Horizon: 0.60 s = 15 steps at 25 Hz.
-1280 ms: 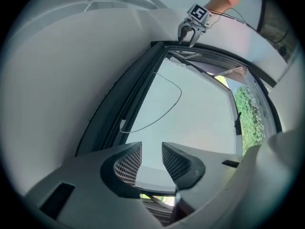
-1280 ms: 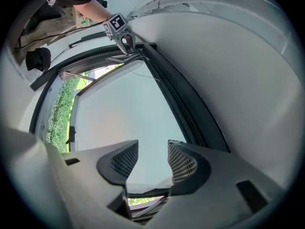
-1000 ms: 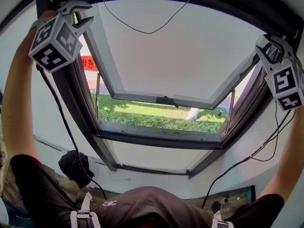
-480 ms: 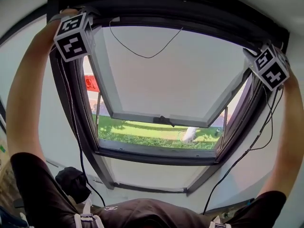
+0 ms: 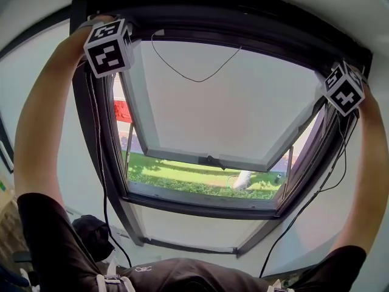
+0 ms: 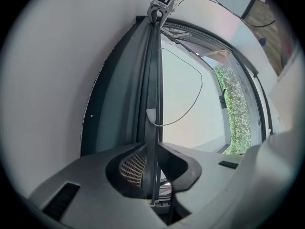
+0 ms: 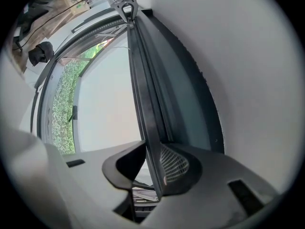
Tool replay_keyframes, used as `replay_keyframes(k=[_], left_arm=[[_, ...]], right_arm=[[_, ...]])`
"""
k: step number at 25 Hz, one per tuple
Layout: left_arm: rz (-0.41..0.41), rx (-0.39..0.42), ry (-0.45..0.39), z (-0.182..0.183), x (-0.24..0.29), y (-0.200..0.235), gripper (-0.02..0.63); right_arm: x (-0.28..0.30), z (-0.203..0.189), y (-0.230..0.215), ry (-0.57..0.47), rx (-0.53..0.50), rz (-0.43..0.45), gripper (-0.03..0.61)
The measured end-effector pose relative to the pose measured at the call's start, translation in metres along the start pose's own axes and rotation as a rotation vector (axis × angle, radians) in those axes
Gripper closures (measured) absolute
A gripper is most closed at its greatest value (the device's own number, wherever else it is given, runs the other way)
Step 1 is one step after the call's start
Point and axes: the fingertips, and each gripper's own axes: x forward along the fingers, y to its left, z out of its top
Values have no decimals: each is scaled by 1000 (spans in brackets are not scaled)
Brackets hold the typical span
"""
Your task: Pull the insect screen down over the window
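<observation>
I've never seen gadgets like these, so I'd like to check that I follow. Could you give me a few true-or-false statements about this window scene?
1. Both grippers are at the top of the window. True: the left gripper and the right gripper are both up there.
2. The window is shut. False: its sash is tilted open, with grass showing beneath.
3. The left gripper is empty. False: it is shut on a thin dark bar; its jaws have just been closing.
4. A thin cord hangs across the pane. True.
5. The right gripper holds the cord. False: it grips the same bar, its jaws also having just been closing.
</observation>
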Motion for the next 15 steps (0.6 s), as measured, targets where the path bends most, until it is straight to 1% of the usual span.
replay_keyframes(k=[4, 7, 9, 15], left_arm=[[-33, -12, -6, 1, 0, -3, 557], [-40, -6, -6, 1, -2, -5, 572], [-38, -5, -8, 0, -3, -5, 572], [-54, -7, -4, -2, -1, -7, 568]], right_arm=[[-1, 2, 3, 16, -22, 12, 497], [-1, 2, 5, 1, -15, 14, 503], [0, 2, 7, -11, -9, 17, 503], [9, 4, 11, -3, -6, 37, 503]])
